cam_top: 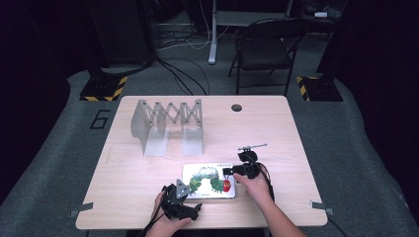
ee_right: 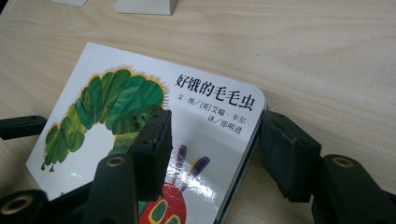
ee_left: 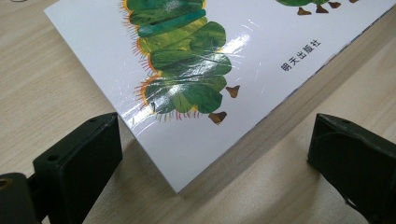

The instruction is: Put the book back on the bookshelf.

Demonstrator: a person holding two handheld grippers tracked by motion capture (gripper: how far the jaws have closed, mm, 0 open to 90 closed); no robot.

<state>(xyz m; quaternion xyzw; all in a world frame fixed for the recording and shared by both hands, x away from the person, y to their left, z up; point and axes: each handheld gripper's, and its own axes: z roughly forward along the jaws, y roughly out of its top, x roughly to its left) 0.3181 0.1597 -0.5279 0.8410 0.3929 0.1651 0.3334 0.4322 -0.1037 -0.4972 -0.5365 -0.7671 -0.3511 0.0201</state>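
I see book [cam_top: 209, 180] flat on table [cam_top: 148, 187]. My left gripper [ee_left: 215, 154] gapes at its corner, no contact. My right gripper [ee_right: 212, 156] straddles book's edge; can't tell if pads press. Rack [cam_top: 167, 126] holds nothing.

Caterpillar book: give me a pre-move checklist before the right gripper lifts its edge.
1. Book lies flat on the table: ok.
2. Right gripper straddles the book's edge, one jaw over the cover, one beside the edge: ok.
3. Right pads pressing on the book: cannot tell; no firm clamp shows.
4. Left gripper clear of the book, jaws wide either side of its corner without touching: ok.
5. Path to the metal rack free of other things: ok.
6. Rack standing upright with open slots: ok.
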